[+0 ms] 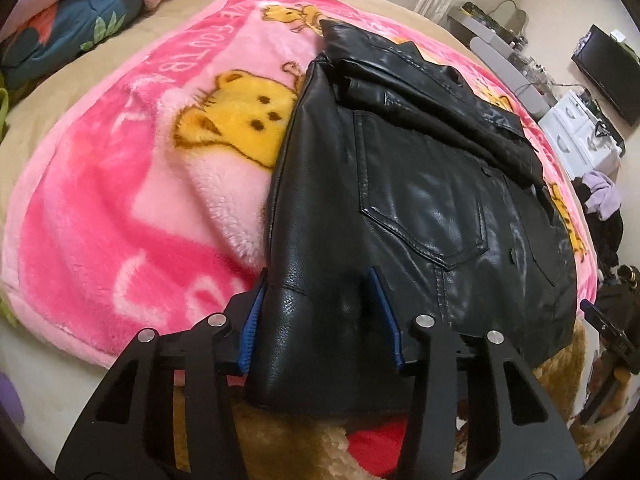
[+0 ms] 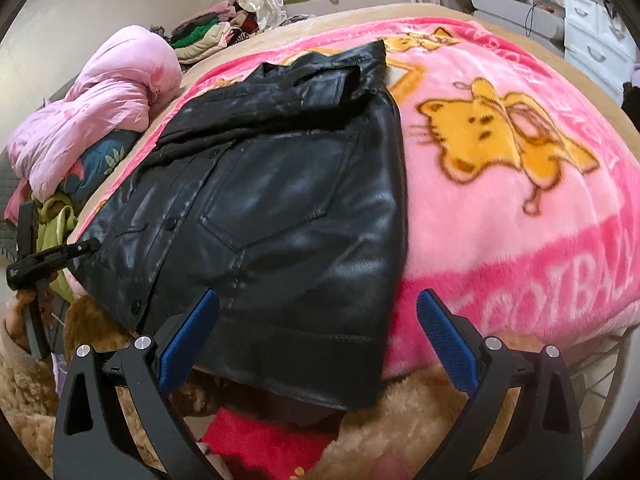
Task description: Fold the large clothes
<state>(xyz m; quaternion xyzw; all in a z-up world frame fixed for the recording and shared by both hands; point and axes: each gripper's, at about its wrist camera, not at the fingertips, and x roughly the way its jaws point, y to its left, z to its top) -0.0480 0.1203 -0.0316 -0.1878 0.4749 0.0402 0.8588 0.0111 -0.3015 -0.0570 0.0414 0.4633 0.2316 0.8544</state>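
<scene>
While the black leather jacket (image 1: pixel 400 208) lay partly folded on the pink blanket (image 1: pixel 120 200), the left gripper (image 1: pixel 320 316) straddled its near hem corner, jaws apart, apparently not pinching. Right gripper (image 2: pixel 316 320) gaped wide over the hem's other side, holding nothing. Leather looked heavy, stiff, slick; best gripped at the hem corners.

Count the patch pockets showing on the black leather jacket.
1. A single patch pocket lies on the upper face of the black leather jacket, just ahead of both grippers' fingers. Others may be hidden under the folded layers.

One black leather jacket (image 1: pixel 400 200), one pink blanket (image 1: pixel 120 200), two tongs (image 1: pixel 320 312) (image 2: pixel 316 320), one pink quilt (image 2: pixel 100 112).
</scene>
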